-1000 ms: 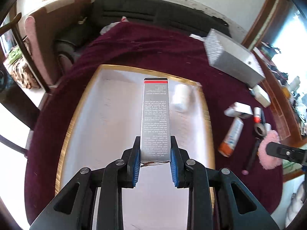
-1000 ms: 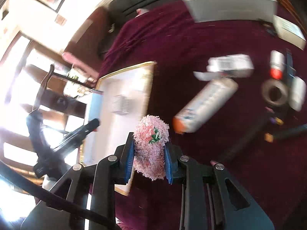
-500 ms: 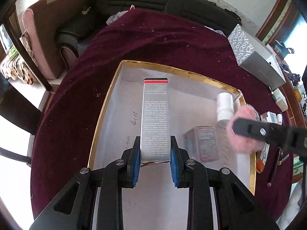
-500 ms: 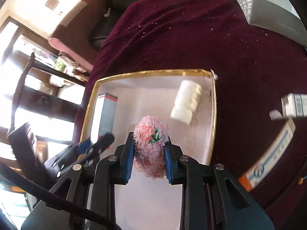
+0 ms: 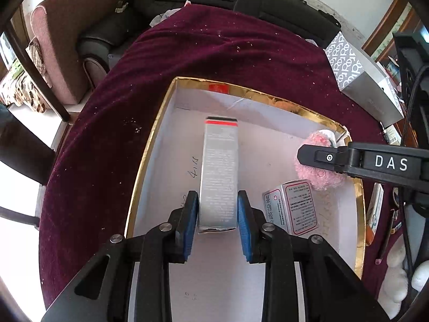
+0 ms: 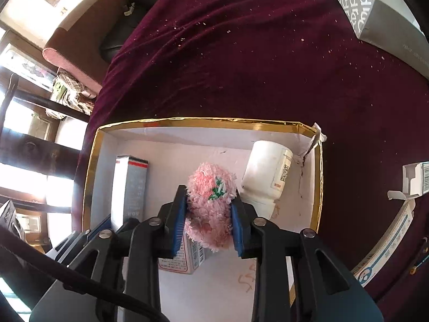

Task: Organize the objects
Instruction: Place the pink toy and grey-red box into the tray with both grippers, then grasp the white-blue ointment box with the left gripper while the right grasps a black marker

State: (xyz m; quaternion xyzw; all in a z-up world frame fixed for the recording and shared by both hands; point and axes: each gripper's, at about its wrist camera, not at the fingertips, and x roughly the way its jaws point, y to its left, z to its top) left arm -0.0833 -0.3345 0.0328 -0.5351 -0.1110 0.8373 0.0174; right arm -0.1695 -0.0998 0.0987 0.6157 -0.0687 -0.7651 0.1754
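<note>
A gold-rimmed white box (image 5: 150,145) (image 6: 91,161) lies open on the maroon cloth. My left gripper (image 5: 217,224) is shut on a tall silver carton (image 5: 219,171), held inside the box near its left side; the carton also shows in the right wrist view (image 6: 131,187). My right gripper (image 6: 208,224) is shut on a pink fluffy puff (image 6: 210,206) over the box's right half; the puff also shows in the left wrist view (image 5: 313,171). A white bottle (image 6: 268,174) lies in the far right corner. A small grey medicine box (image 5: 291,206) lies under the puff.
A large grey patterned box (image 5: 359,77) (image 6: 375,13) sits on the cloth at the far right. A white and orange tube (image 6: 386,247) and an open small carton (image 6: 415,179) lie right of the box. A sofa (image 5: 236,0) and an armchair (image 5: 53,43) stand behind.
Both grippers have moved over and down into the gold-rimmed box. The right gripper brought the pink puff from the cloth at the right into the box, beside the white bottle.
</note>
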